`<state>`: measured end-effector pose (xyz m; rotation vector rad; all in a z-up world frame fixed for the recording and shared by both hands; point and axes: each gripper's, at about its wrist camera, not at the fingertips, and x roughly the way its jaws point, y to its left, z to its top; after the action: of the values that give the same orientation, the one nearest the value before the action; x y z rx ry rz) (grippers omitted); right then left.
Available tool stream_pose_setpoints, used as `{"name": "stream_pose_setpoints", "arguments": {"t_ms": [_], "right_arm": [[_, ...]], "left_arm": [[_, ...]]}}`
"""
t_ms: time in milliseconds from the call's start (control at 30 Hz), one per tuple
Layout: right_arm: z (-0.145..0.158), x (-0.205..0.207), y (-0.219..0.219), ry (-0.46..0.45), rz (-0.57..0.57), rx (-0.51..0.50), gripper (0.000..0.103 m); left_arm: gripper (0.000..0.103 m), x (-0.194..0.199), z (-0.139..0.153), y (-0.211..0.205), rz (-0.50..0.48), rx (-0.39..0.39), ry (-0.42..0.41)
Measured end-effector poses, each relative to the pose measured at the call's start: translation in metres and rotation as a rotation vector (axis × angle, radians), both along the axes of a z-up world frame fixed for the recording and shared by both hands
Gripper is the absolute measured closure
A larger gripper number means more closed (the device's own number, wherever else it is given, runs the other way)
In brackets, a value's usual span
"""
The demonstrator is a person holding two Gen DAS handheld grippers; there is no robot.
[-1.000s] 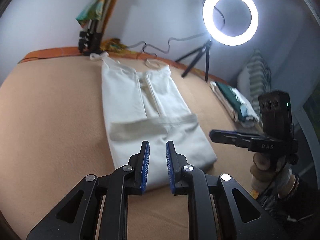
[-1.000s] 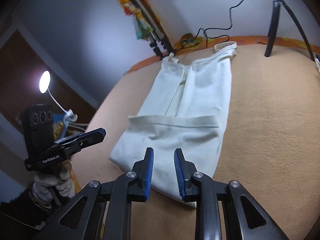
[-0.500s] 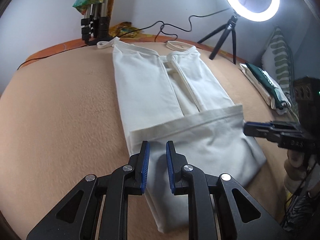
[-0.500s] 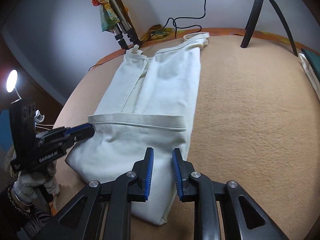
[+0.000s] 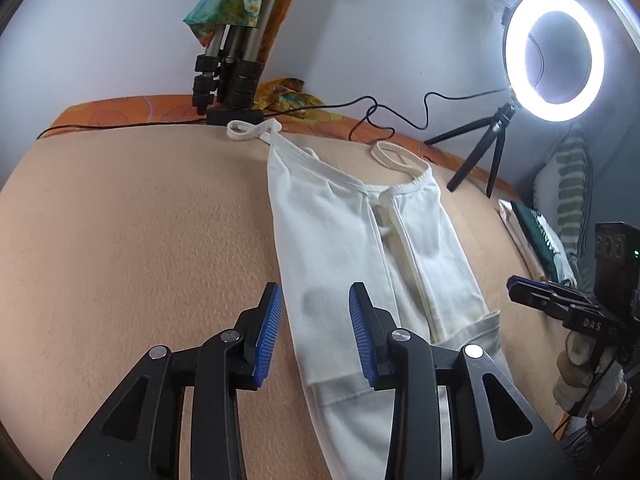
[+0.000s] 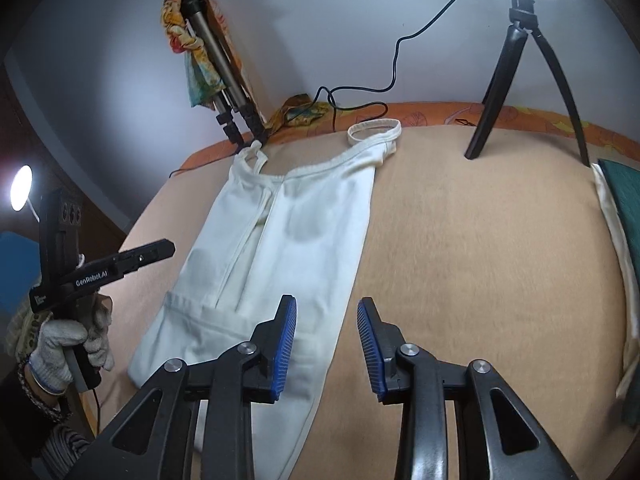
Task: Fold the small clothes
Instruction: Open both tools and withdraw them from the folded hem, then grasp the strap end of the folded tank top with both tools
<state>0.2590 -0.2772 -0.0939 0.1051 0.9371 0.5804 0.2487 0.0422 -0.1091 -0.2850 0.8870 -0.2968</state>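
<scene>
Your left gripper is hanging open over the left edge of the white top, and its blue pads are holding nothing. The white top is lying flat and long on the tan blanket, with its sides folded in and its bottom turned up. Your right gripper is hanging open too, over the right edge of the top, holding nothing. A ring light is shining on the far right.

White garment, tan blanket, black claw with blue pads, green-striped pillow, orange patterned sheet
</scene>
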Motion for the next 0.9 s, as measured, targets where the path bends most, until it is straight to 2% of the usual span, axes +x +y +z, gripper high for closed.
{"name": "stream_pose_setpoints", "arguments": {"t_ms": [133, 300, 433, 700, 800, 900], "right_arm": [[-0.007, 0.036, -0.001, 0.036, 0.01, 0.057, 0.069], [-0.021, 0.074, 0.008, 0.067, 0.041, 0.094, 0.066], [-0.032, 0.1, 0.018, 0.071, 0.065, 0.096, 0.068], [-0.037, 0.145, 0.038, 0.061, 0.081, 0.077, 0.09], [-0.031, 0.159, 0.042, 0.029, 0.043, 0.055, 0.092], [-0.026, 0.167, 0.039, 0.023, 0.027, 0.098, 0.091]], "left_arm": [[0.06, 0.015, -0.006, 0.004, 0.008, -0.018, 0.018], [0.06, 0.04, -0.017, 0.012, 0.02, -0.079, 0.051], [0.06, 0.059, -0.024, 0.015, 0.024, -0.099, 0.064], [0.06, 0.083, -0.027, 0.018, 0.014, -0.108, 0.051], [0.06, 0.09, -0.026, 0.018, 0.014, -0.113, 0.049], [0.06, 0.099, -0.025, 0.018, 0.013, -0.129, 0.051]]}}
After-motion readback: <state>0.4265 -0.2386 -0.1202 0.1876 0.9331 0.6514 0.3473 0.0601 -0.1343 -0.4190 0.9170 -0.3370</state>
